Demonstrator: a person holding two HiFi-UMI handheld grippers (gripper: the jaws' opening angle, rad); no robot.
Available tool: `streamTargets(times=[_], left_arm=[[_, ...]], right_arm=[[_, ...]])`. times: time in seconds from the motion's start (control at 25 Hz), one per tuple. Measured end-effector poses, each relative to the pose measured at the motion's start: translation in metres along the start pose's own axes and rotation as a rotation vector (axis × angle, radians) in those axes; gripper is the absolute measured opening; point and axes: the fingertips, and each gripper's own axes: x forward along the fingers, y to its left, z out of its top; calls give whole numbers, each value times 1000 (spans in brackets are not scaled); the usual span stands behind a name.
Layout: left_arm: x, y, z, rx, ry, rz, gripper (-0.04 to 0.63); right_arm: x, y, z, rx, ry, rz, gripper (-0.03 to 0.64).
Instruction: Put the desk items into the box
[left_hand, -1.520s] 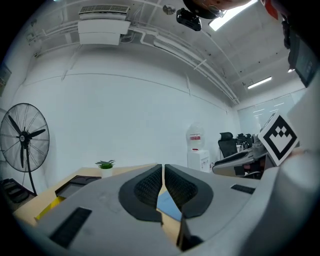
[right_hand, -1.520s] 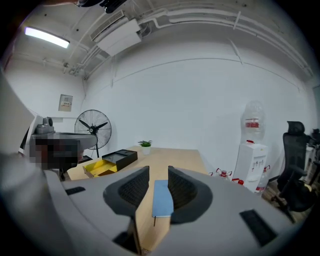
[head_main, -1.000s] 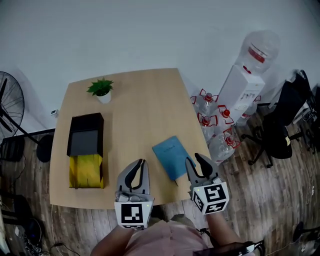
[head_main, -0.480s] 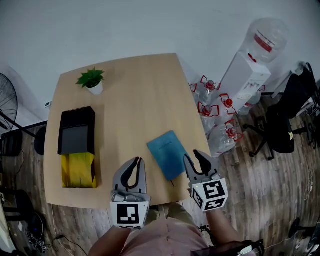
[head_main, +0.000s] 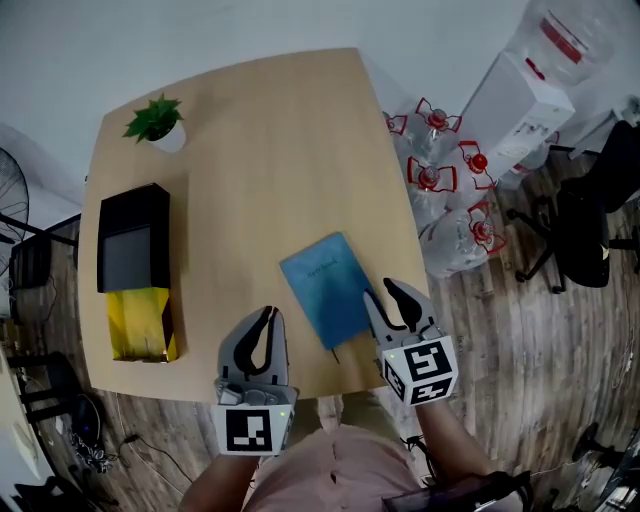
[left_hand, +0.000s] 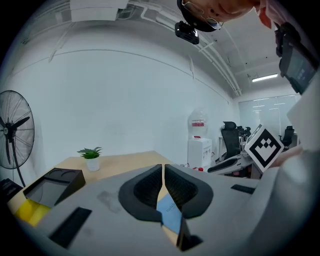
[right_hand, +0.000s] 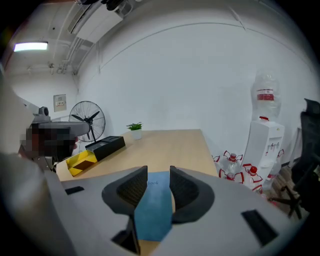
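Blue notebook (head_main: 325, 290) lies flat and askew on the wooden table (head_main: 260, 150), 1 corner close to the near rim. Right gripper (head_main: 382, 295), jaws parted and empty, hovers just right of the notebook. Left gripper (head_main: 265, 320), jaws pressed together on nothing, sits left of the notebook, apart from it. Black box (head_main: 133, 245) with yellow flap (head_main: 140, 322) lies well left of the notebook across bare tabletop. Potted plant (head_main: 155, 120) stands far beyond, back-left.
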Motion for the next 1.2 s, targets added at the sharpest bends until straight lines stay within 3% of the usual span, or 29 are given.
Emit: streamTargets(times=[0.72, 1.2], left_arm=[[27, 15, -69, -35, 188, 96, 25], [28, 17, -81, -41, 214, 108, 25]], right_arm=[[59, -15, -92, 72, 231, 86, 158], [71, -13, -112, 83, 326, 108, 161]])
